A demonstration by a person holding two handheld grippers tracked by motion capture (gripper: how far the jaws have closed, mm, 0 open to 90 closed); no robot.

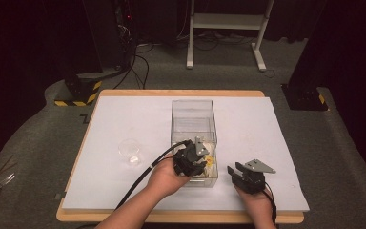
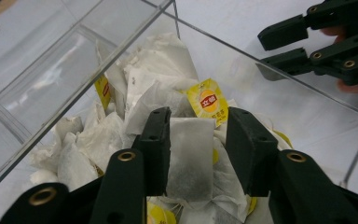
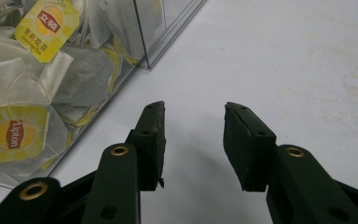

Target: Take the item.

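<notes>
Clear acrylic box held the tea bags; we had L gripper spread, one tea bag upright betw. its jaws, lengthwise along them; R gripper spread, empty, beside box.

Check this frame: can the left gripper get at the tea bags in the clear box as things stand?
Probably yes. The left gripper is already inside the open-topped box, jaws apart on either side of a tea bag, with nothing between them.

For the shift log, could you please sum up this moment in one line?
left gripper: open around tea bag in clear box | right gripper: open, empty, above table
</notes>
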